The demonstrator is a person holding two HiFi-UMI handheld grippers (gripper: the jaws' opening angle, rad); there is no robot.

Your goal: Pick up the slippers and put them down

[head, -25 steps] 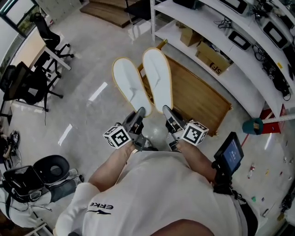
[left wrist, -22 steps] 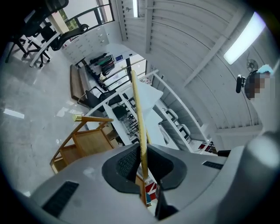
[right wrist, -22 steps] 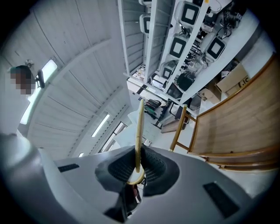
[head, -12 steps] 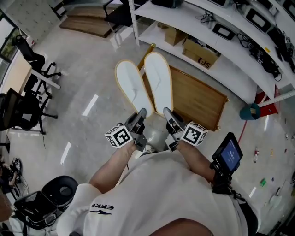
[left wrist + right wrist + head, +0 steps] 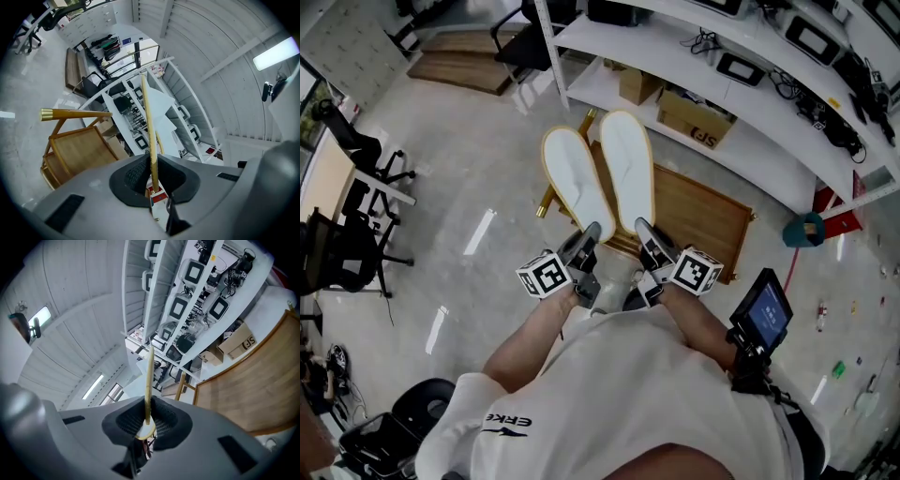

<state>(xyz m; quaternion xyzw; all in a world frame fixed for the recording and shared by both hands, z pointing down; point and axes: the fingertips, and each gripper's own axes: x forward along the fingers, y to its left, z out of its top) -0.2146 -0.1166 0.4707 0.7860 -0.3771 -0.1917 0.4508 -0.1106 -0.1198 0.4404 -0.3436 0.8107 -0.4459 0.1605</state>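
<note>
We are clamping left gripper (image 5: 590, 231) jaws on left slipper (image 5: 572, 178), right gripper (image 5: 643, 228) jaws on right slipper (image 5: 628, 155); both slippers jutting ahead, side by side.

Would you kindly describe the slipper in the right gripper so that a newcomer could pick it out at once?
Below the white shelving is a wooden table. Two white, yellow-edged slippers are held out above it, side by side. The right slipper is the one nearer the shelving, pinched at its near end by the right gripper; the left slipper is farther away.
</note>
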